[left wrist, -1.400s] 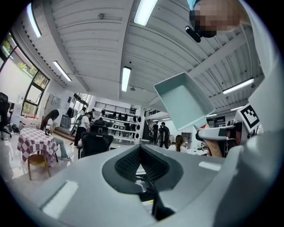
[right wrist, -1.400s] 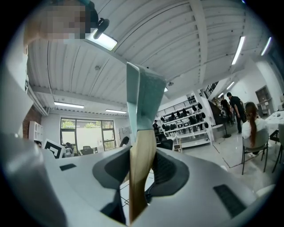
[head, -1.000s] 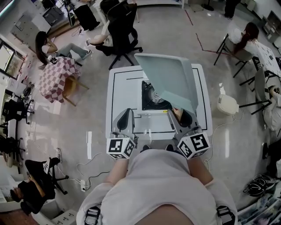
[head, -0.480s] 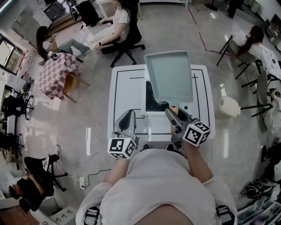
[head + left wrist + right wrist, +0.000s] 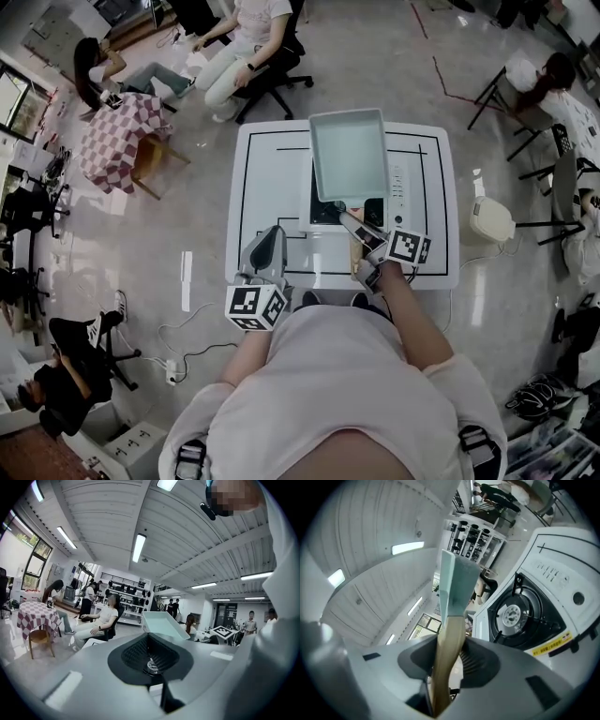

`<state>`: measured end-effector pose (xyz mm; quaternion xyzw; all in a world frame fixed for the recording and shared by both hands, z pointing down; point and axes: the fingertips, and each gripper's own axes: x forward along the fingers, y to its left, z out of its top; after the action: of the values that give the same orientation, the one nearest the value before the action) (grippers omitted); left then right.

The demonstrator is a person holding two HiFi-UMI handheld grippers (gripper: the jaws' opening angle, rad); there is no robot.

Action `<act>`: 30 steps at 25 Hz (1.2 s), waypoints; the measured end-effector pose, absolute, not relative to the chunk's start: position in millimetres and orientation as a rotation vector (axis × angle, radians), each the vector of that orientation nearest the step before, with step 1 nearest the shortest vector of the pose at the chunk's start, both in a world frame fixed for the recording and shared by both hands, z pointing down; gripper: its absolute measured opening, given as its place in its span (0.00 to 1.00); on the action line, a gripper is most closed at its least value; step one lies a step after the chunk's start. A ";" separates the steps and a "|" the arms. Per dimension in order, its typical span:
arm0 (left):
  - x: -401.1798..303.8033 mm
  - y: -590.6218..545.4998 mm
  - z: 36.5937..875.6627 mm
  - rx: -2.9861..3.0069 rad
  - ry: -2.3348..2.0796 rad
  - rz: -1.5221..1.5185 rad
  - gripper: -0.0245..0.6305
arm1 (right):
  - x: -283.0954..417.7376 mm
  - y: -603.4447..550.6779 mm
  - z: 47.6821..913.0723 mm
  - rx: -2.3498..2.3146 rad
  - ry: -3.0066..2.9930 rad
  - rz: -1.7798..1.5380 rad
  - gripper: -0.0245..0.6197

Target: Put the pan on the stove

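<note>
**Over the stove: pan gripped by your right tool**

Over the white table (image 5: pixel 272 169), your right tool (image 5: pixel 354 223) is clenched on the tan handle (image 5: pixel 446 667) of the pale rectangular pan (image 5: pixel 349 155). The right gripper view shows the handle pinched between both jaws, with the pan (image 5: pixel 457 585) reaching out ahead of them. From your head view, the pan covers the far part of the black stove (image 5: pixel 323 214). In the right gripper view it stands apart from the burner (image 5: pixel 519 615). Your left tool (image 5: pixel 270 234) sits near the table's front edge, to the left of the stove. Its jaws are pressed together with nothing between them. The left gripper view shows the pan (image 5: pixel 161 623) ahead of it.
</note>
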<state>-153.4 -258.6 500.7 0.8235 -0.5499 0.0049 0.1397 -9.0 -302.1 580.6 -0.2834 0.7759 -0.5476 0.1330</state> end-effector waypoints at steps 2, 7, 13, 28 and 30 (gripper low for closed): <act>-155.4 -259.9 504.5 2.368 -1.594 0.023 0.05 | -10.7 -308.9 593.4 -0.805 2.226 -1.636 0.25; -156.8 -258.5 514.7 2.344 -1.596 0.050 0.05 | -11.2 -320.1 626.5 -0.802 2.149 -1.731 0.25; -158.1 -258.0 524.0 2.324 -1.594 0.083 0.05 | -14.0 -330.6 660.2 -0.759 2.048 -1.832 0.25; -158.4 -267.2 532.7 2.307 -1.584 0.114 0.05 | -18.7 -321.7 693.8 -0.811 1.892 -1.974 0.25; -157.6 -269.2 532.6 2.310 -1.580 0.115 0.05 | -19.3 -323.1 693.4 -0.822 1.865 -1.999 0.25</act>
<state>-157.6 -269.2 532.6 0.8128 -0.5560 0.0404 0.1693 -19.3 -323.1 693.4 -0.2848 0.6467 -0.6930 0.1429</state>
